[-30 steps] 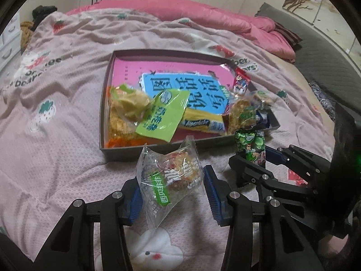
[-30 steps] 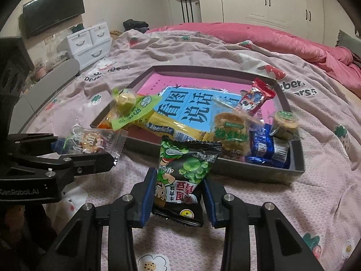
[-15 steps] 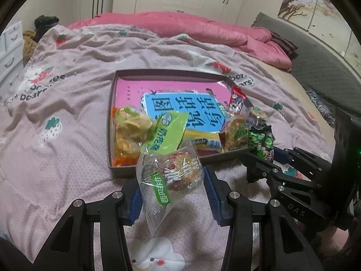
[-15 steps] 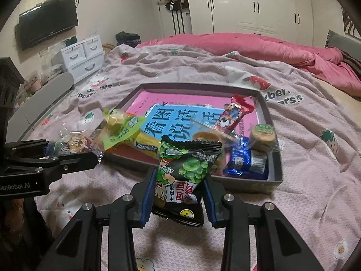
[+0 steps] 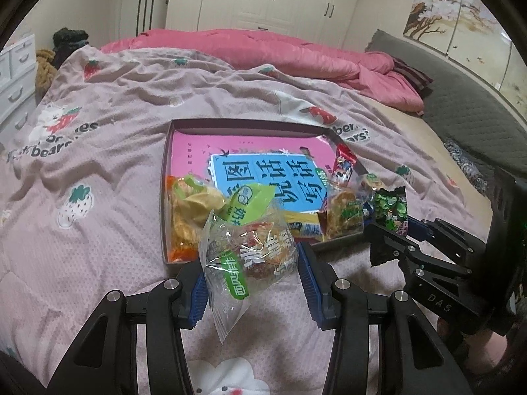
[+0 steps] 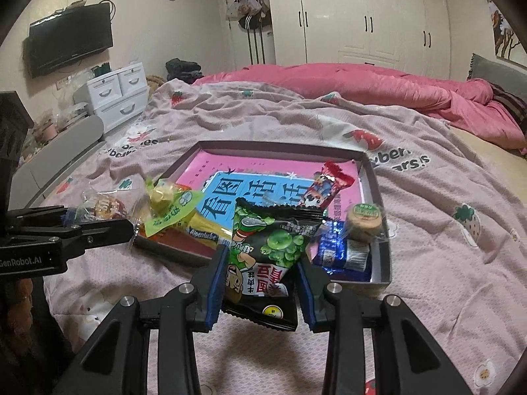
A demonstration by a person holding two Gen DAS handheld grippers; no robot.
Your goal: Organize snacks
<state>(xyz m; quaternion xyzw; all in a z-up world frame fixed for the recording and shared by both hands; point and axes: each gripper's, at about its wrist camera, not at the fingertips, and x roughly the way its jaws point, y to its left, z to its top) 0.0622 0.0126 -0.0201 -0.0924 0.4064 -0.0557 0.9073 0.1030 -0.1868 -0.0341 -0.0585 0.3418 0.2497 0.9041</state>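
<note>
I had two grippers up, each carrying one packet. My left gripper (image 5: 252,275) stood about half open, its blue pads pressed on a clear snack bag (image 5: 245,251) with a green label; the bag's long axis ran upright, its bottom corner hanging below the fingers. My right gripper (image 6: 262,271) was closed narrower on a black-and-green pea packet (image 6: 268,255), also held upright with its crimped top edge uppermost and its print upside down. Both packets hung over the pink strawberry bedspread (image 6: 444,263), just in front of the near rim of one shallow grey tray (image 6: 383,227). In the tray I counted one pink-and-blue book (image 5: 263,168) lying flat, one red wrapper (image 6: 324,189) leaning diagonally, one round cake (image 6: 364,222) in clear wrap, one blue packet (image 6: 332,250), one green sachet (image 5: 248,202), one yellow candy roll (image 6: 202,228) lying along the near edge, and an orange-yellow bag (image 5: 189,212) at the left end.
</note>
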